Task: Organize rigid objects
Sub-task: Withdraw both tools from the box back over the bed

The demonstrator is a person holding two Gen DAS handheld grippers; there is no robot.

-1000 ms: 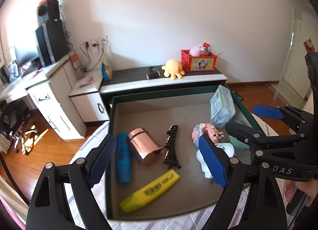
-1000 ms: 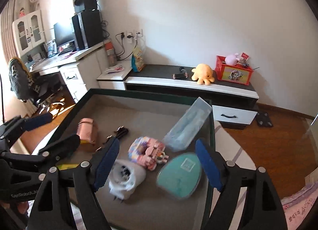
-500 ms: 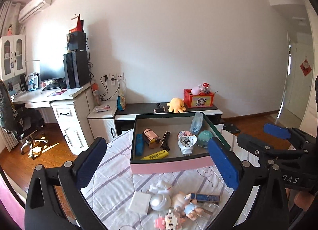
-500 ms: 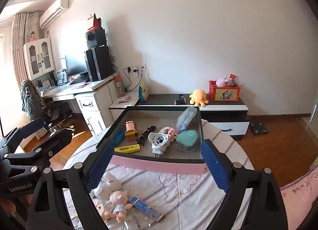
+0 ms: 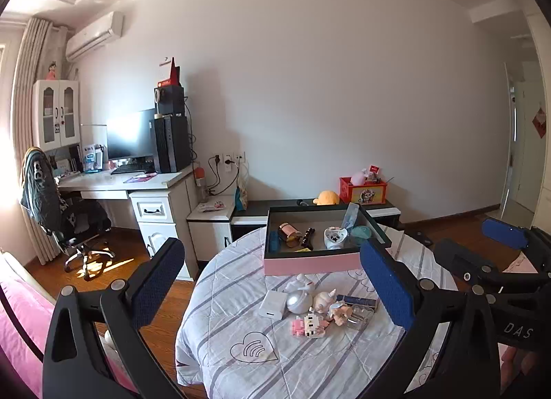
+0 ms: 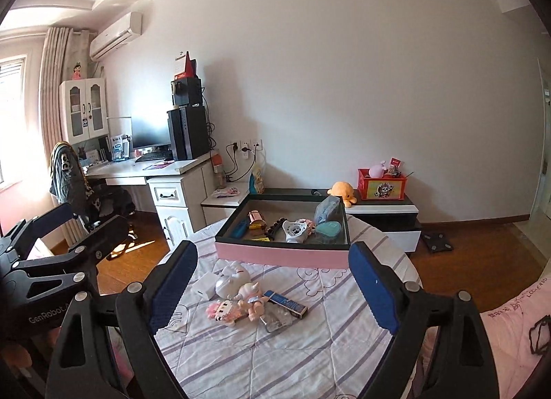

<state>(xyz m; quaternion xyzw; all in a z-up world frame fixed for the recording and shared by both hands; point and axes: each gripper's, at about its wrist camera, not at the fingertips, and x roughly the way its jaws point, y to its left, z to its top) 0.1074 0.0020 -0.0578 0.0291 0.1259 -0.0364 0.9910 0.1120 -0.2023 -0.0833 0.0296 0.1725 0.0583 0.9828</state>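
Note:
A pink-walled tray (image 5: 310,263) (image 6: 275,254) stands at the far side of a round table under a striped cloth (image 5: 241,330). Inside it lie a copper cylinder (image 5: 287,231), a white gadget (image 5: 333,237), a teal case (image 6: 329,229) and several other items. In front of the tray, loose on the cloth, are a white charger (image 5: 273,303), a silver ball (image 5: 299,300), a pink block figure (image 6: 222,311) and a blue box (image 6: 286,303). My left gripper (image 5: 271,247) and right gripper (image 6: 272,247) hover open and empty on the near side of the table, apart from everything on it.
A desk with a monitor (image 5: 131,139) and an office chair (image 5: 69,213) fill the left of the room. A low cabinet (image 6: 378,204) behind the table carries a yellow plush and a red box. Pink bedding (image 6: 509,330) lies at the near right, wood floor around the table.
Both grippers have drawn back and up from close over the tray's inside, so the whole table now shows. Both pairs of jaws stand wider than a second ago.

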